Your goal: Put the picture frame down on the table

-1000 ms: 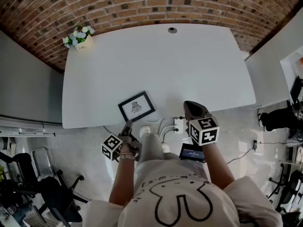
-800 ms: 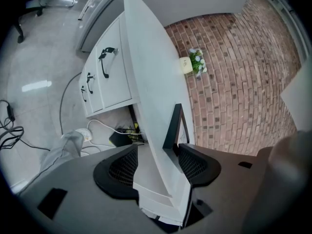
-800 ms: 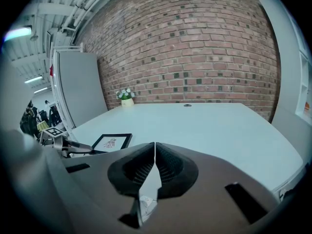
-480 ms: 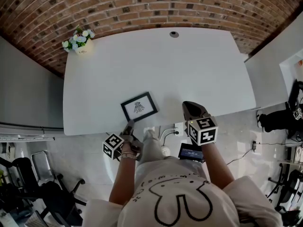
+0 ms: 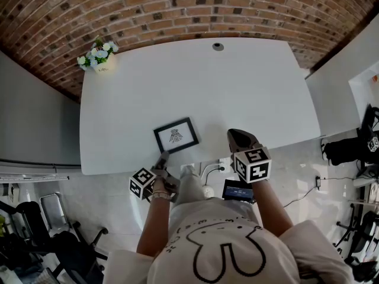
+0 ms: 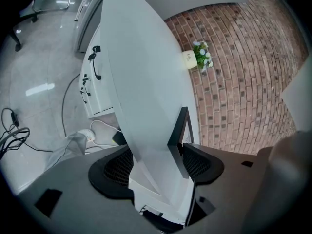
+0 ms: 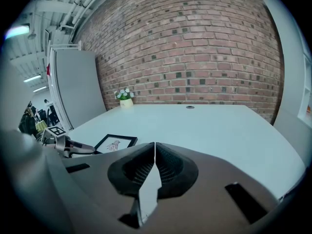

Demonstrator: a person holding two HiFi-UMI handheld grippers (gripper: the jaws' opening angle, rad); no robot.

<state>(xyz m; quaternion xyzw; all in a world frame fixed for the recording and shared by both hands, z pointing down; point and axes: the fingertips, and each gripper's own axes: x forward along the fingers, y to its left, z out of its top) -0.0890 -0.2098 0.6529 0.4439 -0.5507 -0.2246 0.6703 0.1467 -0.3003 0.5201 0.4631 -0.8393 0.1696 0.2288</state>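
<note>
Picture frame (image 5: pixel 176 135) flat; left gripper (image 5: pixel 162 157) opened wider (corner between).

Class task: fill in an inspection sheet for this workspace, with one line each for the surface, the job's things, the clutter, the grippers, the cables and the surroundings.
Surface: white table, with a round cable hole near its far edge.
Job's things: picture frame lies flat, face up, close to the table's near edge.
Clutter: flower pot at the far left corner.
Grippers: left gripper open; its fingers have just been opening, with the table edge and the frame's near corner between them. Right gripper shut and empty, at the near edge.
Cables: cables trail over the floor under the table.
Surroundings: brick wall beyond the table; office chairs on the left.
</note>
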